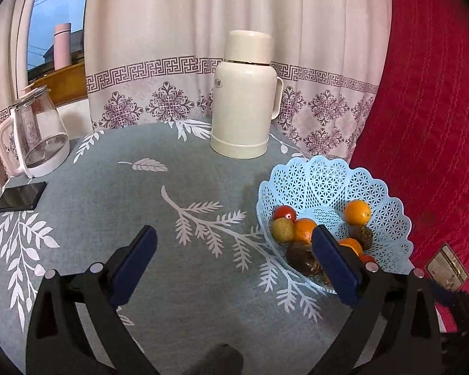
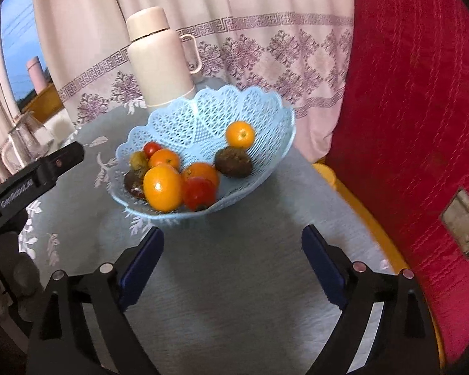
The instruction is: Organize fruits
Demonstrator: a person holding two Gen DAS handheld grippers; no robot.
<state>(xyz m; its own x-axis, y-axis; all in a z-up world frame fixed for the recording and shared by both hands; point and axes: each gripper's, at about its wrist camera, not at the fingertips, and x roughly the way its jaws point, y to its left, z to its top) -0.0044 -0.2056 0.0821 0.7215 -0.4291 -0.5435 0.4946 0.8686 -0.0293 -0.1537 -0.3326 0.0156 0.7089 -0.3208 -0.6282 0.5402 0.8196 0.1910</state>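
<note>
Fruits (image 2: 184, 178) piled in lacy blue basket (image 2: 265, 106); oranges, tomatoes, dark ones

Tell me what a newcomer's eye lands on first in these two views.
The pale blue lattice basket near the table's right edge, heaped with oranges, tomatoes and dark fruit, the big orange frontmost. Behind it stands a cream thermos flask before the patterned curtain, with a red quilted cover filling the right side. Both the left claw and right claw are open and empty over the grey leaf-print tablecloth.

Oranges (image 2: 162, 187) four; tomatoes (image 2: 198, 193) two; basket (image 2: 259, 106) one.
</note>
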